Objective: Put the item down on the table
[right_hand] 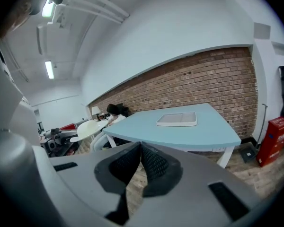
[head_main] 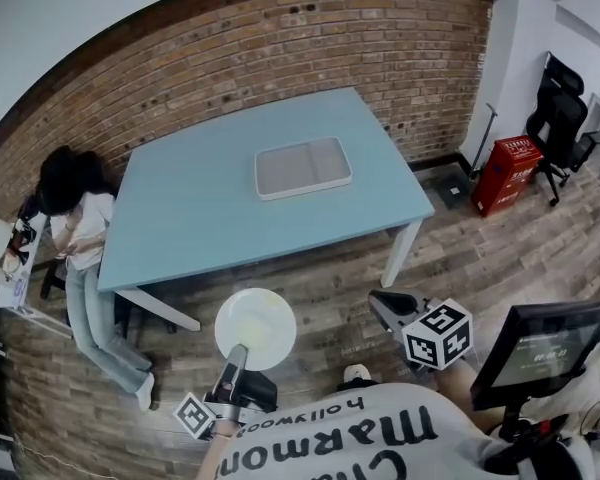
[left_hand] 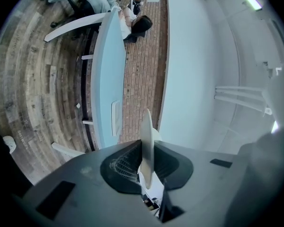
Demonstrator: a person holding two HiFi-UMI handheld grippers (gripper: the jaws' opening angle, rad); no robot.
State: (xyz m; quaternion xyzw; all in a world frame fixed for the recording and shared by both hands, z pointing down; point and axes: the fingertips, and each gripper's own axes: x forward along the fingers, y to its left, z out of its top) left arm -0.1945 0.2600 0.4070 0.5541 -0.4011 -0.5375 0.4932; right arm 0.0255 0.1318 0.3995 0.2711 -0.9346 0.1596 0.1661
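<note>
My left gripper (head_main: 240, 353) is shut on the near rim of a round white plate (head_main: 255, 328), held over the wooden floor short of the light blue table (head_main: 200, 208). In the left gripper view the plate (left_hand: 147, 145) stands edge-on between the jaws of the left gripper (left_hand: 146, 162). My right gripper (head_main: 385, 308) hangs to the right, also in front of the table, with its jaws pressed together and nothing in them; the right gripper (right_hand: 140, 151) looks toward the table (right_hand: 180, 131), and the plate (right_hand: 88, 128) shows at left.
A white rectangular tray (head_main: 303, 167) lies on the table's middle. A person (head_main: 80, 238) stands at the table's left end. A red box (head_main: 505, 173) and a black office chair (head_main: 565, 118) are at the right, and a monitor (head_main: 540, 343) is close by my right side.
</note>
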